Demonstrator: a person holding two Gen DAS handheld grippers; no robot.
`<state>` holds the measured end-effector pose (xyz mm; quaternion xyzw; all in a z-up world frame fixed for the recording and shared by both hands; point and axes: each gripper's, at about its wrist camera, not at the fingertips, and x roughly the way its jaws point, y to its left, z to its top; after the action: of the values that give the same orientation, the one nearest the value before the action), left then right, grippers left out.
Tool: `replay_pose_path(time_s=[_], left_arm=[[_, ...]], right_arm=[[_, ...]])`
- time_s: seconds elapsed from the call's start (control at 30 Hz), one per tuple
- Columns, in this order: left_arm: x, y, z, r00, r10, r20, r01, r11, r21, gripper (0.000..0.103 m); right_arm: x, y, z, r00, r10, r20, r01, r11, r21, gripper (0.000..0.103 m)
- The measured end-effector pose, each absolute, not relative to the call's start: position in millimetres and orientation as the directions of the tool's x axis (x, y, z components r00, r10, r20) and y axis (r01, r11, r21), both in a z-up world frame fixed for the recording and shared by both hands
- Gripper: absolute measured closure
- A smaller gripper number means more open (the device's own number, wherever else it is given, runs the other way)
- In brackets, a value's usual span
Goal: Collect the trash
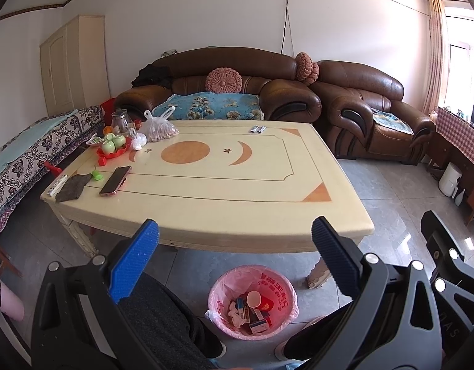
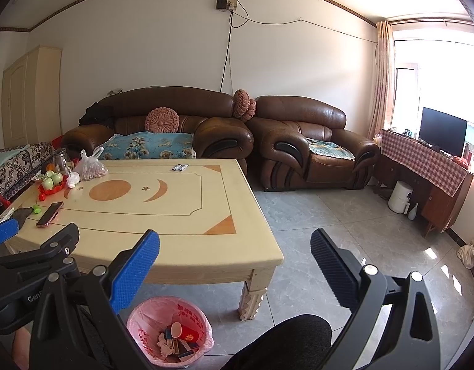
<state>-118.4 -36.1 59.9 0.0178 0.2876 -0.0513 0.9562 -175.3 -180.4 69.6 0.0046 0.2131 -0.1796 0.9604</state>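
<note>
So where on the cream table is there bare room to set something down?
The cream table is bare along the near edge and right half, from the orange circle inlay rightward. The left end is crowded: pink phone, grey cloth, red tray of green cups.

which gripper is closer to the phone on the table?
Left. The left gripper hangs open above the near table edge, with the phone ahead to its left. The right gripper sits further right, past the table's corner, also open and empty.
</note>
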Motion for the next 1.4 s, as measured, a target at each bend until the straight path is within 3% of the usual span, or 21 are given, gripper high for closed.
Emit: replay_pose_path(time_s=[1.4], left_arm=[[-114.7,-31.6,60.9,0.825,-0.075,-0.56,0.082,0.997,-0.013,0.006]], right_arm=[[-170.2,-186.0,68.4,0.847,-0.339,-0.408,0.338,0.938,-0.078,0.007]])
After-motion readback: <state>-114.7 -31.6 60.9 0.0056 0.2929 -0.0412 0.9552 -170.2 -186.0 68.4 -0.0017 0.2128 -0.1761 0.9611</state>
